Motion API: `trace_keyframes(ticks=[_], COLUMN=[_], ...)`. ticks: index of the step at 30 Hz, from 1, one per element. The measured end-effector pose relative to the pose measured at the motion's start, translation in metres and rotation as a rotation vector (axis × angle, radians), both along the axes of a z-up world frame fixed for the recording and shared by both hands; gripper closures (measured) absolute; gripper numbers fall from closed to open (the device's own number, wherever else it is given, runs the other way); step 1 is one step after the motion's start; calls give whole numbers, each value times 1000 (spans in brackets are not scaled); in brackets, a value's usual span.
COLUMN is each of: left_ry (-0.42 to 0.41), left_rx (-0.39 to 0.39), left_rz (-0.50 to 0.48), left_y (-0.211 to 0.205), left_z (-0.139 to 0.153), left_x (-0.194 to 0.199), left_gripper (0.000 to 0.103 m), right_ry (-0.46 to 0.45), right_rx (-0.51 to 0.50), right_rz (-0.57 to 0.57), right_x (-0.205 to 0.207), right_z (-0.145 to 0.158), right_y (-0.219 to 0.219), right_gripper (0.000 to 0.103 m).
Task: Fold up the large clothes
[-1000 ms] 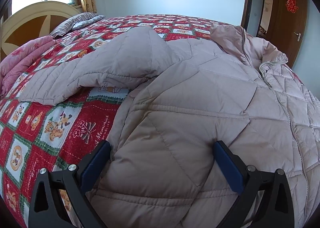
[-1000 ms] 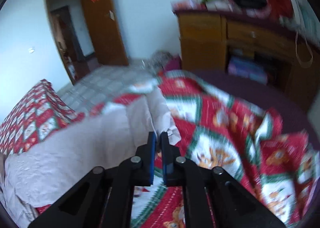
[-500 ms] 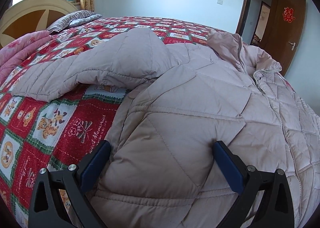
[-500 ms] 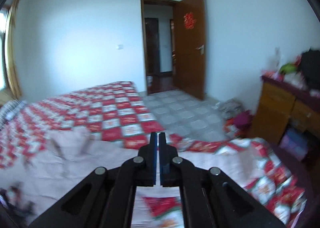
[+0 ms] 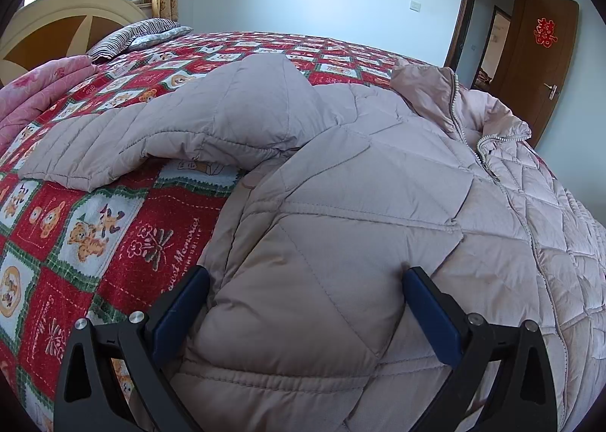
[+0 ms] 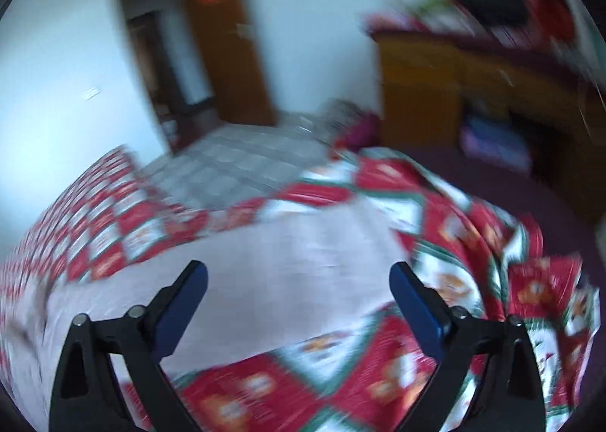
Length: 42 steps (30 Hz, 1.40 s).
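Presently, in the left wrist view, the left gripper (image 5: 305,292) stands wide at the lower centre, its fingers either side of a puffed fold of the quilted jacket (image 5: 378,205) near the hem, nothing yet pinched; the jacket lies front up across the centre and right of the frame on the patterned bedspread (image 5: 94,227), one sleeve (image 5: 181,136) flung toward the upper left, collar (image 5: 447,95) at upper right; risk judged: closing on padding alone may catch only the top layer, so the fold drags unevenly and the sleeve trails; in the right wrist view, heavily blurred, the right gripper (image 6: 299,288) is likewise wide and empty, above pale fabric at lower centre, apparently the jacket's other edge; risk judged: a grasp made at this speed may miss the edge or seize the bedspread beneath
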<state>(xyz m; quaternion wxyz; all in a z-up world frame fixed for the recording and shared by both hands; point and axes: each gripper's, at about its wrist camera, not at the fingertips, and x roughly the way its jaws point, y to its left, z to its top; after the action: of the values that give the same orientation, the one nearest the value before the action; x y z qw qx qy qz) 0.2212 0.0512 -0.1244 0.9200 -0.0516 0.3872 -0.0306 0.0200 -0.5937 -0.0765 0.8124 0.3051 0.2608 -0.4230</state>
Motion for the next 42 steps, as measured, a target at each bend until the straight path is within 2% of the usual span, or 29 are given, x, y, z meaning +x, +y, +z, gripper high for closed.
trace_keyframes(ticks=[3, 5, 7, 8, 9, 10, 13, 17, 19, 22, 27, 30, 35, 39, 42], left_ry=[3, 6, 9, 10, 10, 10, 10, 9, 8, 4, -2, -6, -12, -19, -23], left_rx=[12, 22, 30, 33, 35, 36, 36, 35, 32, 24, 8, -1, -17, -35, -44], left_rz=[3, 4, 6, 7, 7, 7, 8, 7, 7, 6, 3, 2, -2, -4, -6], left_y=[-1, -2, -3, -3, -4, -4, -3, -4, -3, -3, -1, 0, 3, 5, 5], left_z=[0, 0, -1, -1, -1, -1, -1, -1, -1, -1, -1, 0, 0, 0, 0], left_x=[1, 2, 2, 3, 3, 3, 3, 3, 3, 2, 1, 0, -1, -2, -2], left_gripper=[1, 1, 1, 1, 1, 1, 1, 1, 1, 1, 1, 1, 1, 1, 1], right_ry=[84, 117, 194, 200, 201, 207, 185, 128, 115, 96, 26, -23, -66, -90, -89], right_rx=[49, 69, 78, 37, 19, 12, -39, -180, -278, -373, -409, -353, -258, -132, -36], right_rz=[-12, 4, 28, 28, 55, 68, 66, 110, 182, 310, 536, 684, 901, 1061, 1134], right_x=[15, 28, 41, 42, 45, 45, 36, 32, 40, 57, 91, 117, 166, 200, 218], right_z=[-29, -41, -52, -52, -51, -49, -29, 25, 64, 110, 142, 136, 105, 71, 51], right_y=[-34, -40, -42, -38, -36, -34, -25, 13, 44, 105, 202, 260, 353, 407, 437], right_gripper=[19, 25, 57, 66, 84, 89, 93, 93, 93, 94, 94, 94, 94, 94, 94])
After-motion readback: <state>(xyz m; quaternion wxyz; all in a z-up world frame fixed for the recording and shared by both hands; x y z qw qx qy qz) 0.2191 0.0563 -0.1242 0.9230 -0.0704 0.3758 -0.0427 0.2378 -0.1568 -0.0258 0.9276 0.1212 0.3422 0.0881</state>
